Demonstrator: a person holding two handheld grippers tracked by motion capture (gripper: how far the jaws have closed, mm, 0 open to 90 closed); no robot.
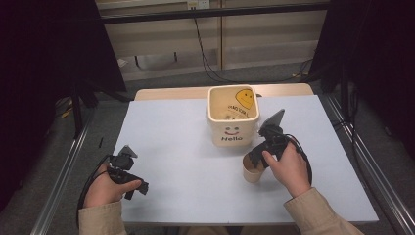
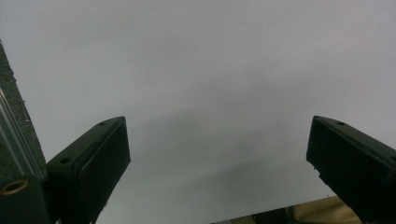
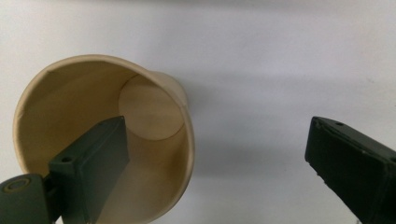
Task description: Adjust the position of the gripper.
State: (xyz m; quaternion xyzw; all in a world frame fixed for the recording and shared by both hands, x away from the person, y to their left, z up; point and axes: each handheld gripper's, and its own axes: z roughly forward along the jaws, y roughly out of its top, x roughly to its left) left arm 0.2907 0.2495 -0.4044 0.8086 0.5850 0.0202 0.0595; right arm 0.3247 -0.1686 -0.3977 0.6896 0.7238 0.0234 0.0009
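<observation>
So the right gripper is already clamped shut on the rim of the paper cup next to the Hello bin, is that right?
Not quite. In the right gripper view the right gripper is open: one jaw sits inside the paper cup, the other stands well clear outside it. The cup does stand next to the Hello bin.

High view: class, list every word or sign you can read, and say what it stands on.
"Hello": dark letters under a red smile drawn on the front of the cream bin.
Dark print on the packet inside the bin, below a yellow smiley face: too small and blurred to read.
Paper cup: no writing visible.
</observation>
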